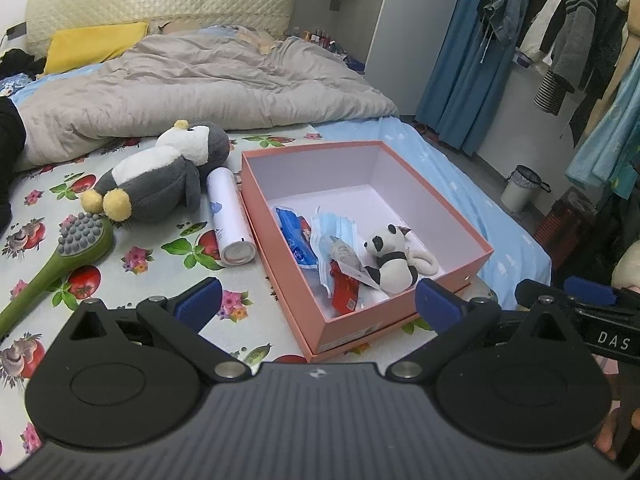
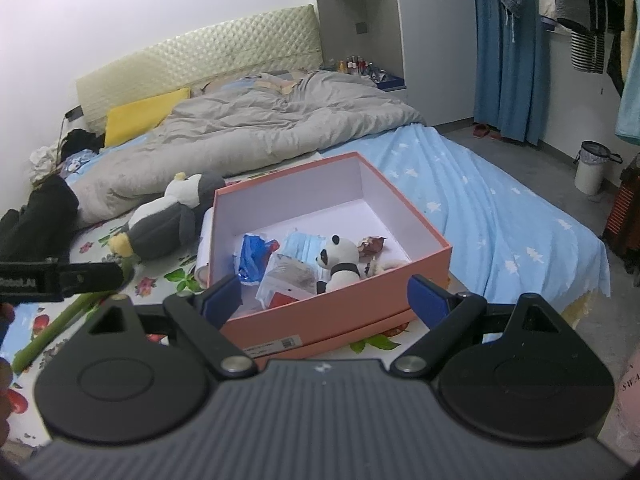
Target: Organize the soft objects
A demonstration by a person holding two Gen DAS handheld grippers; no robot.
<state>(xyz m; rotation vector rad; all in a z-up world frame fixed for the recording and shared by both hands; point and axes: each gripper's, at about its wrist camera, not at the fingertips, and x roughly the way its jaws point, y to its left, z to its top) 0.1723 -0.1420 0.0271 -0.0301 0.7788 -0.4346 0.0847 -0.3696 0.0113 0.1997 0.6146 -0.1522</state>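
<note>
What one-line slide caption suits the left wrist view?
Open left gripper faces a pink box holding a panda plush; penguin plush lies outside.

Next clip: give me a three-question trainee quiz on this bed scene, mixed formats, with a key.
1. True or false: the penguin plush already lies inside the pink box.
2. Multiple choice: what lies between the penguin plush and the pink box? A) white cylinder B) green brush C) yellow pillow
3. Fill in: the small plush sitting in the box is a ____.

Key: 1 false, it lies on the bed outside the box; 2 A; 3 panda.
</note>
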